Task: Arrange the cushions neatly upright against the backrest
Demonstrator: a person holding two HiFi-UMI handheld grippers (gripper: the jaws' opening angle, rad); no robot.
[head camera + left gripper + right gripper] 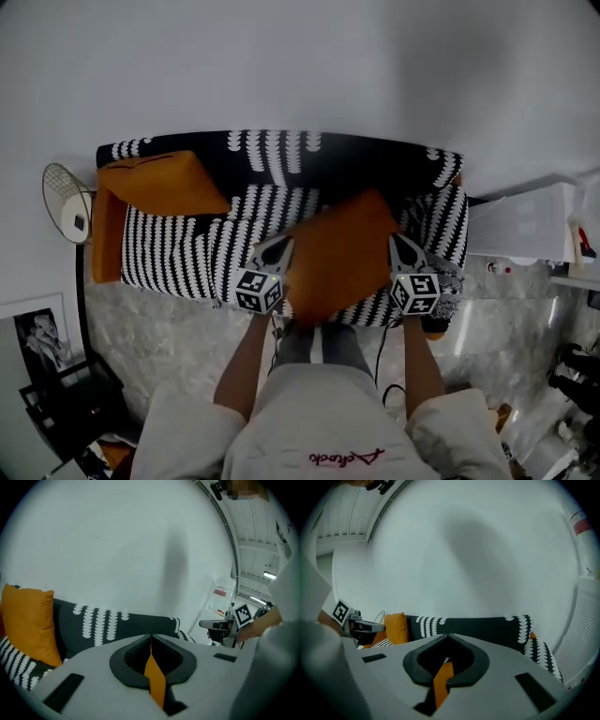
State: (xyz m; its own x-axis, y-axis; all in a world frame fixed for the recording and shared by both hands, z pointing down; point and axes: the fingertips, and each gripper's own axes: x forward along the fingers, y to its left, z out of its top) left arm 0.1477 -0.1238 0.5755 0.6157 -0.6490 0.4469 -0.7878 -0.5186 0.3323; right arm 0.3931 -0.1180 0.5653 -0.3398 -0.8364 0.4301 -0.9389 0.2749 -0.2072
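Slippage is risked: soft orange fabric cushion (339, 258) is pinched only at thin edges by left gripper (277, 249) and right gripper (405, 247).

Wire fan (67, 203) — framed photo (35, 334)

Arms forward; left claw (279, 246), right claw (399, 242) clamped on cushion (339, 261).
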